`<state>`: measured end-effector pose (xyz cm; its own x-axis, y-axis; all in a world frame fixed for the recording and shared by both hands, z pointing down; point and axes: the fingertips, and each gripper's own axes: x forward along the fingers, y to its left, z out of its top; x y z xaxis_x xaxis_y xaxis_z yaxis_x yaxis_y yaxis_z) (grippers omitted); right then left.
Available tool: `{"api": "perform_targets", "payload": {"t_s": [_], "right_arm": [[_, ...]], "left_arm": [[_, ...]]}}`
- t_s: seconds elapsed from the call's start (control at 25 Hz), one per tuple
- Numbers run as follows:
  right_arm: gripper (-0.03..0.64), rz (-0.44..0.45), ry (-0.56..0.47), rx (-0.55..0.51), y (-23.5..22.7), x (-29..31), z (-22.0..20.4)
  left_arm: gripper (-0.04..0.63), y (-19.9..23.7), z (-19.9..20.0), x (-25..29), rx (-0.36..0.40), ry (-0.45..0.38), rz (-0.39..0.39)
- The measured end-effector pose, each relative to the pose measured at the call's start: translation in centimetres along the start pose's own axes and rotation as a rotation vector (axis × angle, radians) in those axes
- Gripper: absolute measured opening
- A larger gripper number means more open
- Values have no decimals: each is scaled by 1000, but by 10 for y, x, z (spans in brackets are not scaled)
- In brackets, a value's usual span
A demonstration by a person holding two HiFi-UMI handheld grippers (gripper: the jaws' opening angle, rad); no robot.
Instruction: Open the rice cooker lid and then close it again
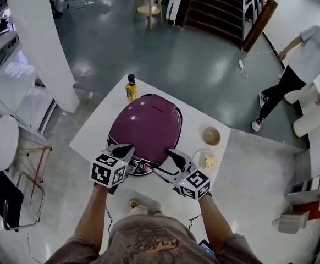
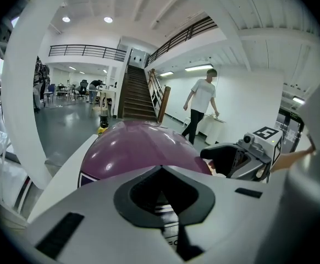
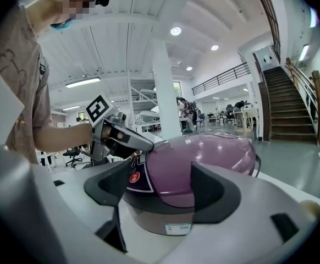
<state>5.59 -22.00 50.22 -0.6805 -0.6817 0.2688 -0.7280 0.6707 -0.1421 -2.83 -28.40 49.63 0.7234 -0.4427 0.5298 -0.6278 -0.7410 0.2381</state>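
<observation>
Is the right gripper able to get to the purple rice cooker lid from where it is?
Probably yes. The right gripper sits at the front edge of the lid, jaws apart, with nothing in the way.

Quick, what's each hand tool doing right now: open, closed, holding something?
Left tool: closed, holding nothing.
Right tool: open, jaws apart at the rice cooker lid, not gripping.
</observation>
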Motion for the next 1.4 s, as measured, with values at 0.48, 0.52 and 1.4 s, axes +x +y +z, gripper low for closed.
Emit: {"api": "perform_targets", "payload": {"t_s": [0.48,0.52,1.4], "right_arm": [[327,-77,-106,-5,-6,-69,19],[316,-86,-107,-9,-4,-77,18],[3,-277,-156,84,60,-189,-56]], "left_arm": [[21,-16,10,-37,42,-191,119],[21,-21,10,-43,35,-214,123],[21,-119,-83,-139,-19,-476,190]]}}
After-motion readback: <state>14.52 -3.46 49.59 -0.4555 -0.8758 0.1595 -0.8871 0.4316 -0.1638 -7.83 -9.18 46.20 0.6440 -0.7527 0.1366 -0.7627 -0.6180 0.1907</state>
